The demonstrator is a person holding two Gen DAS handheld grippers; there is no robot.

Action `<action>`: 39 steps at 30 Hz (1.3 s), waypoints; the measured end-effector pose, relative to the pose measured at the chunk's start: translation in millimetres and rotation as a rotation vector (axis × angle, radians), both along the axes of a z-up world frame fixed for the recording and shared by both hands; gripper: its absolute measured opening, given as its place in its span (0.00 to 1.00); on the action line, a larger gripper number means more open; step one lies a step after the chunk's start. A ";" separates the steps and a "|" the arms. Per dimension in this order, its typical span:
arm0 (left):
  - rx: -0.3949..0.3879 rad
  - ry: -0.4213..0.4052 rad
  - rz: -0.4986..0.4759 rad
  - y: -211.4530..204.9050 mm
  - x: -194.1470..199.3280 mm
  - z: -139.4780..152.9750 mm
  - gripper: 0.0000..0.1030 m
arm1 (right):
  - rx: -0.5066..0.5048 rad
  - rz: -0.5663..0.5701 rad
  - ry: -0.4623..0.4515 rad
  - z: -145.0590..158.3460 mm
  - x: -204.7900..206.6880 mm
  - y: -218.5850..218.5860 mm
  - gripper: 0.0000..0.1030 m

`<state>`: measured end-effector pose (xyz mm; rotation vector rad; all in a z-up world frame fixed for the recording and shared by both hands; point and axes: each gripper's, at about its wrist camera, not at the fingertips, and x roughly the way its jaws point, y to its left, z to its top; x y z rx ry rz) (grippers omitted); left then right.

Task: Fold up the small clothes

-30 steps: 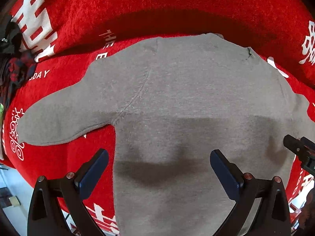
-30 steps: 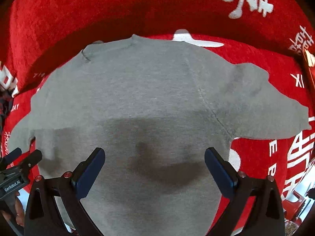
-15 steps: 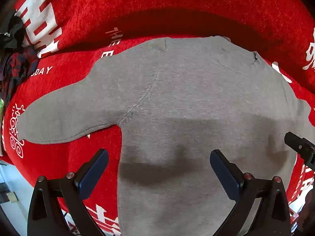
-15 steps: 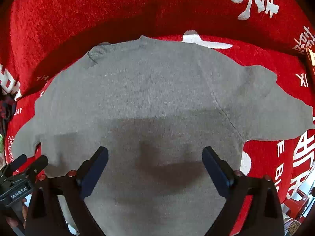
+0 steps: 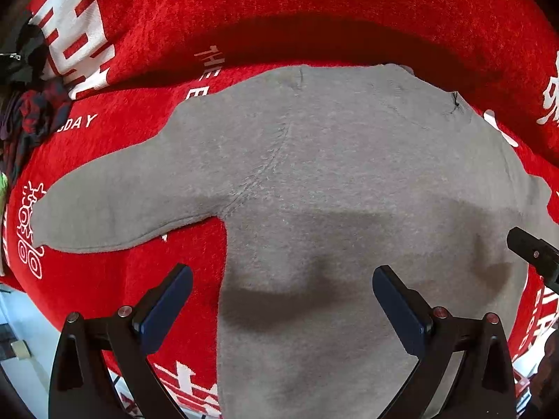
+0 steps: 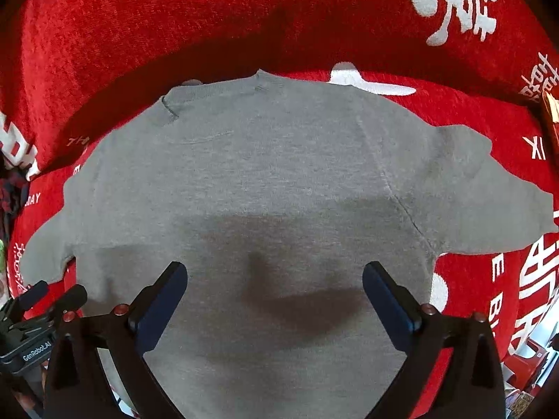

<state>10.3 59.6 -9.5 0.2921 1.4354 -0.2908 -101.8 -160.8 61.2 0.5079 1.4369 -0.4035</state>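
- A small grey sweater [image 5: 349, 181] is seen spread flat, back or front up, on a red cloth [image 5: 314, 17] printed with white characters; its neckline lies at the far edge and its hem toward the cameras, so the body's long axis runs away from both tools.
- The two sleeves are seen stretched out sideways, across that axis: the left sleeve [image 5: 115, 206] reaches out to the left and lies fully in the left wrist view, and the right sleeve [image 6: 489, 195] reaches out to the right in the right wrist view.
- The left gripper [image 5: 279, 303] is held above the lower left part of the body, its jaws spread wide with nothing between them; the sleeve lies ahead and to its left, so this sleeve is judged the nearer reach for the left hand.
- The right gripper [image 6: 276, 300] is likewise held wide apart and empty over the lower middle of the body, with the right sleeve ahead and to its right.
- No fold is yet visible; a sleeve brought inward across the body is judged the likely first step.
- A heap of dark plaid fabric [image 5: 31, 115] is seen at the far left edge of the cloth, well apart from the sweater.
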 end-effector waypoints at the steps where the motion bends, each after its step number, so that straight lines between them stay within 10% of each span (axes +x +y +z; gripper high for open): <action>1: 0.000 0.001 0.001 0.9 -0.1 -0.2 1.00 | 0.001 0.003 0.001 0.2 0.1 0.9 0.98; 39: -0.033 0.029 0.131 73.5 18.2 -8.7 1.00 | 0.009 0.098 0.038 -5.9 12.5 66.1 0.98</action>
